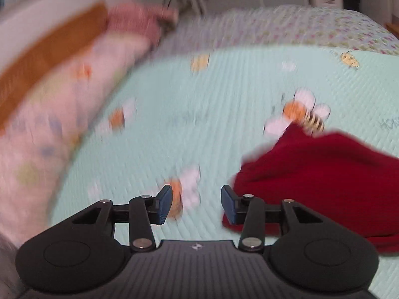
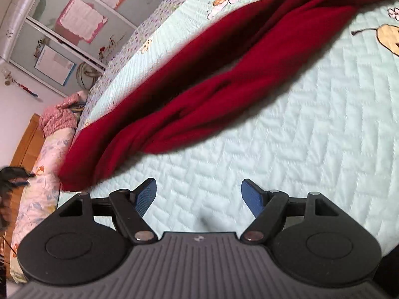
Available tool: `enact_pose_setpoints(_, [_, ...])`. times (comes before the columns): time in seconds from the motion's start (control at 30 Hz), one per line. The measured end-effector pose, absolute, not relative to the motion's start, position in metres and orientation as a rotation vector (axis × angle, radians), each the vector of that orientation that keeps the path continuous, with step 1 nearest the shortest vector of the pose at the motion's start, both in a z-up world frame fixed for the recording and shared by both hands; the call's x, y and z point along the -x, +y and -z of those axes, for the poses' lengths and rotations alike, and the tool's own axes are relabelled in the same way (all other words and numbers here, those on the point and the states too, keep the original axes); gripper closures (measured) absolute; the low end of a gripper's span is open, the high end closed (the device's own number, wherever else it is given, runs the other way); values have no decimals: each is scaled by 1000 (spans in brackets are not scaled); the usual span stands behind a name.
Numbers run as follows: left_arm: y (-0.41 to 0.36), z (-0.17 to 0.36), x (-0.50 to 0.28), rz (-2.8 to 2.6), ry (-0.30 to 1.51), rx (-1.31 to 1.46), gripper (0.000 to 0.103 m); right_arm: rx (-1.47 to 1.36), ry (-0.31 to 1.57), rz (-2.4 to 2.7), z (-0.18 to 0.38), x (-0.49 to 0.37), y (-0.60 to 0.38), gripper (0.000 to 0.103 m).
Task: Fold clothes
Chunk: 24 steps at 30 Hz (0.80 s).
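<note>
Looking along both tools, I am seeing the dark red, soft knitted garment [image 2: 224,69] lying bunched in a long, twisted roll across the pale mint quilted bedspread with bee and flower patches [image 2: 311,137]. From the right wrist view it is running diagonally, from the far upper right down to a thicker end near the left side of the bed. From the left wrist view, one end of it [image 1: 319,174] is sitting just beyond and to the right of my left tool.

My left tool [image 1: 197,204] is standing partly open with nothing between its blue pads; the red cloth is showing behind its right finger, but I am not able to say whether it is touching it. My right tool [image 2: 199,196] is standing wide open, empty, over bare bedspread, just short of the roll.

I am judging this garment to be light, limp and fairly thick, so it is likely going to sag, stretch and drag its folds along rather than hold any shape. It is not fragile, and the knit should be giving the pads good friction. I am thinking the sensible holds are a single layer at a hem or shoulder edge near each end, one per tool, so I can be spreading it flat first. Pinching the bulky middle would probably be catching several layers together.
</note>
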<state>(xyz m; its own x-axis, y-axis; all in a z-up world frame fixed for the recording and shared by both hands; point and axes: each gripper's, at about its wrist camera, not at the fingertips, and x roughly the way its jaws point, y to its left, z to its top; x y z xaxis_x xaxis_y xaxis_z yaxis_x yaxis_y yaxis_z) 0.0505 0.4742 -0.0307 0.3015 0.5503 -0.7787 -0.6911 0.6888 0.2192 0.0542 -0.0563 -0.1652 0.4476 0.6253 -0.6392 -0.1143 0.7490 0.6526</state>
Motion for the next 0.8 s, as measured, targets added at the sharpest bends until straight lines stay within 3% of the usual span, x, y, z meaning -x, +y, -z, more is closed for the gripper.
enact_pose_setpoints(0.17, [484, 71, 17, -704, 872, 591, 56, -514, 1002, -496, 164, -46, -62, 27])
enact_pose_setpoints(0.3, [447, 104, 48, -569, 845, 747, 56, -333, 935, -583, 154, -47, -31, 27])
enact_pose_setpoints(0.47, [396, 153, 56, -402, 809, 932, 55, 190, 696, -773, 133, -40, 68, 25])
enact_pose_setpoints(0.67, [369, 184, 50, -297, 794, 1010, 55, 679, 499, -756, 157, -53, 180, 22])
enact_pose_setpoints(0.8, [372, 189, 55, -312, 781, 1021, 51, 856, 495, -749, 185, -65, 221, 39])
